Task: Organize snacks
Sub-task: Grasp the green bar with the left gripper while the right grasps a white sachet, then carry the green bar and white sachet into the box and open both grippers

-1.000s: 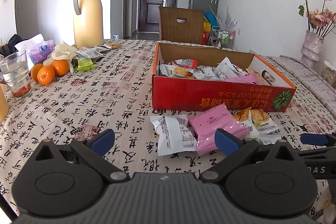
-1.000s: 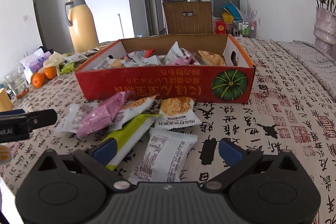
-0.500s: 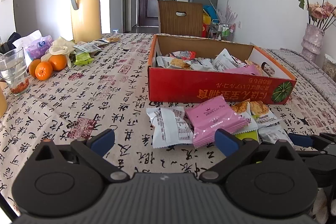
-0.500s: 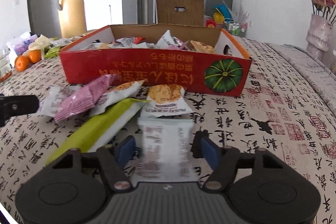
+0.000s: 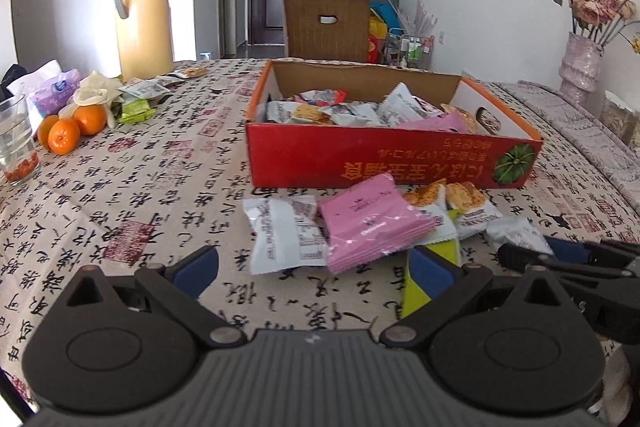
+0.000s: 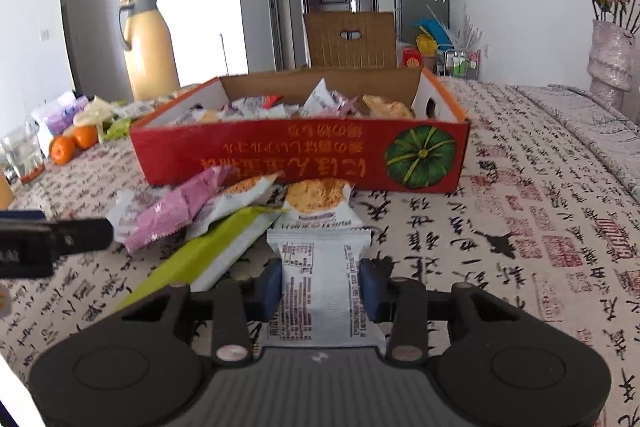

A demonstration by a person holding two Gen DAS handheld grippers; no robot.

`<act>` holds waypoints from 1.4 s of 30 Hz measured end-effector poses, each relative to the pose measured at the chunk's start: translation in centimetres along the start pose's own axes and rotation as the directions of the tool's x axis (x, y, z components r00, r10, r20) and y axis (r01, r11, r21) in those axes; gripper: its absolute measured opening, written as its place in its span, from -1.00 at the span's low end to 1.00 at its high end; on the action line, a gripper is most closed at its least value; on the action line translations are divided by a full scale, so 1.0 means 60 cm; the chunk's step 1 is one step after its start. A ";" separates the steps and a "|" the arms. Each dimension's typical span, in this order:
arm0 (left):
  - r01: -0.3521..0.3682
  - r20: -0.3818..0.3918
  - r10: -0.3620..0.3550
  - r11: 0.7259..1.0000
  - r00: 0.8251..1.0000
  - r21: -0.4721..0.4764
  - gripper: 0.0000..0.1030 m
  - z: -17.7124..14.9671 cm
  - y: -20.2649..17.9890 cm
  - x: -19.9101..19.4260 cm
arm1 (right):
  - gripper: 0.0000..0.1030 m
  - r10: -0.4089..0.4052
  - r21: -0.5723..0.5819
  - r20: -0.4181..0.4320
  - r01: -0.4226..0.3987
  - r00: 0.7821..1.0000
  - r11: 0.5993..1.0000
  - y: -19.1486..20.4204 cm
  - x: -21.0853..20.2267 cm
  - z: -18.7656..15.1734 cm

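We found the right gripper (image 6: 320, 287), its jaws just closing, grasping a white packet (image 6: 320, 283) beside the green wrapper (image 6: 224, 247) before the red box (image 6: 300, 155), the left gripper (image 5: 316, 267) released.

Calligraphy-print tablecloth (image 5: 132, 187) — red snack box (image 5: 360, 163), loose snack packets (image 5: 360, 223), oranges (image 5: 64, 135), glass (image 5: 16, 143), yellow thermos (image 5: 142, 15).

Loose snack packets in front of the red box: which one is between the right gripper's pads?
The white printed-label packet, nearest the camera, with the right gripper closing onto its sides. The pink, lime-green and cracker packets lie clear.
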State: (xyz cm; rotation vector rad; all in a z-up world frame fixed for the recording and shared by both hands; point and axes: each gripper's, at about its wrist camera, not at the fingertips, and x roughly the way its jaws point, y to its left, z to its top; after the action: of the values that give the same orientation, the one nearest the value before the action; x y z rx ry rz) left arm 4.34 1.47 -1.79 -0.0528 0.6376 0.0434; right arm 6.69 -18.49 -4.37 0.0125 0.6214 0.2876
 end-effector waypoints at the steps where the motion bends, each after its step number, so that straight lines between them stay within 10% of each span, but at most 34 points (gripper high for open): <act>1: 0.002 -0.003 -0.002 1.000 1.000 0.006 1.00 0.000 -0.005 0.001 | -0.24 -0.001 0.003 0.013 0.001 1.000 1.000 -0.004 -0.006 0.000; 17: 0.069 -0.056 -0.063 0.992 0.996 0.108 0.96 -0.010 -0.125 0.045 | -0.24 -0.004 0.072 0.088 -0.003 0.996 0.997 -0.096 -0.048 -0.025; 29: 0.098 -0.124 -0.083 0.988 0.989 0.118 -0.18 -0.013 -0.155 0.084 | -0.24 0.034 0.094 0.090 -0.042 0.995 0.995 -0.119 -0.037 -0.038; 42: 0.133 -0.105 -0.119 0.981 0.987 0.144 -0.24 -0.014 -0.167 0.064 | -0.24 0.033 0.101 0.097 -0.043 0.995 0.994 -0.120 -0.042 -0.041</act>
State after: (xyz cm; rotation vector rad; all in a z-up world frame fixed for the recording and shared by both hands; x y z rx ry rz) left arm 7.48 -8.46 -4.41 0.0515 0.7307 -0.1306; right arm 5.19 -26.30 -5.65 0.1370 0.5407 0.2898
